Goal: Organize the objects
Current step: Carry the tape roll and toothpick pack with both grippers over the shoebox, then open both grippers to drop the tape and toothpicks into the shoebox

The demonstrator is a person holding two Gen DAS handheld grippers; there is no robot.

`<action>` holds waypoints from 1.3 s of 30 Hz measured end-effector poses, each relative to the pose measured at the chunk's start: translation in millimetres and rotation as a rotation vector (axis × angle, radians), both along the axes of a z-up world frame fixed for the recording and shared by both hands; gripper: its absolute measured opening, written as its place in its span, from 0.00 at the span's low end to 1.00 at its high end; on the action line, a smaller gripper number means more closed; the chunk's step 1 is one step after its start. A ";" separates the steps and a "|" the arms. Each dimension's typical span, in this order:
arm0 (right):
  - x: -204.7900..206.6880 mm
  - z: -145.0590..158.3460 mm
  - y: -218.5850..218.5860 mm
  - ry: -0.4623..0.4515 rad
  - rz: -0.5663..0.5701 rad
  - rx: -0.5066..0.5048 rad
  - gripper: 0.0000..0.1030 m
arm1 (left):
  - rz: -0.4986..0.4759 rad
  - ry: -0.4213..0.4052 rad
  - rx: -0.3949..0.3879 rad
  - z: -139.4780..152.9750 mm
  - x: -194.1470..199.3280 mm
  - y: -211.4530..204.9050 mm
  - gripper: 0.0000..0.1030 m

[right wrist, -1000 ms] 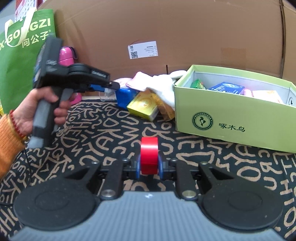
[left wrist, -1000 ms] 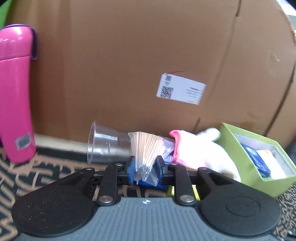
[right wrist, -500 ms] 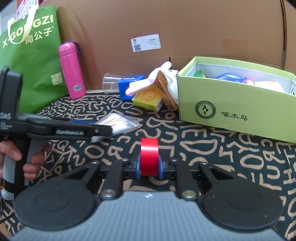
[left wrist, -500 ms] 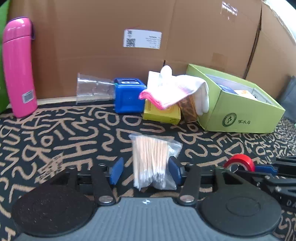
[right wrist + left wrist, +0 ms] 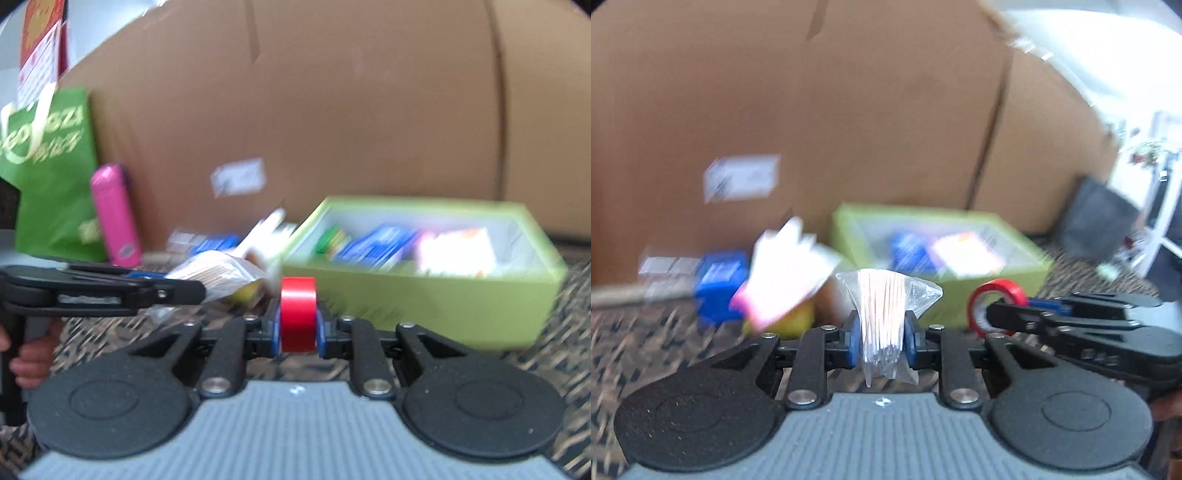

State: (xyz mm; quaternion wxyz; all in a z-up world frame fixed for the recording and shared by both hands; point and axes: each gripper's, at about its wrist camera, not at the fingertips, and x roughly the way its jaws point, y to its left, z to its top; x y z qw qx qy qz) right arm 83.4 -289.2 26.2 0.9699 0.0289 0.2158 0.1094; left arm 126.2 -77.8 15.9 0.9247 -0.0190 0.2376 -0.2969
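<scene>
Red tape roll (image 5: 298,314) is clamped in right gripper (image 5: 297,334); bag of cotton swabs (image 5: 882,314) is pinched by left gripper (image 5: 881,341), green box (image 5: 443,295) just ahead

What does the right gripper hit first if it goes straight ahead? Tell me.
Probably the near wall of the green box. The right gripper, shut on the red tape, points at its left end; blur leaves depth unclear.

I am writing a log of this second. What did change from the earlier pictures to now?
The left claw, open around the swab bag half a second ago, has shut on it again. Both claws rose and swung toward the green box. The right claw kept its grip on the red tape.
</scene>
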 end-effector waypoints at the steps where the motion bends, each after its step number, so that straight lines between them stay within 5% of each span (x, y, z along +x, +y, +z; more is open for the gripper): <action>1: 2.6 6.5 -8.1 -0.024 -0.026 -0.007 0.17 | -0.010 -0.030 -0.001 7.1 3.2 -10.8 0.23; 8: 36.3 27.7 -59.5 -0.106 -0.219 -0.086 0.17 | -0.048 -0.052 -0.029 26.3 52.1 -86.2 0.23; 17: 93.9 -13.8 -108.3 -0.017 -0.329 -0.112 0.17 | -0.049 -0.001 0.030 -9.0 99.1 -155.9 0.24; 19: 102.1 -26.8 -110.3 0.016 -0.319 -0.129 0.30 | -0.038 0.000 0.034 -20.1 105.3 -161.3 0.44; 20: 101.6 -31.5 -110.5 0.022 -0.325 -0.133 0.52 | -0.028 0.012 0.049 -24.5 107.0 -162.1 0.74; 21: 97.4 -35.6 -110.4 0.015 -0.305 -0.115 0.62 | -0.004 0.013 0.060 -28.3 106.2 -160.6 0.87; 26: 74.2 -42.3 -92.8 -0.059 -0.286 -0.127 0.96 | 0.029 -0.022 0.054 -35.3 95.5 -142.6 0.87; 33: 51.5 -13.8 -64.5 -0.139 -0.260 -0.147 0.99 | 0.052 -0.076 0.004 -19.6 62.1 -96.6 0.87; 39: 28.7 -5.2 -28.4 -0.173 -0.147 -0.108 0.99 | 0.190 -0.123 0.009 -21.0 36.4 -30.6 0.87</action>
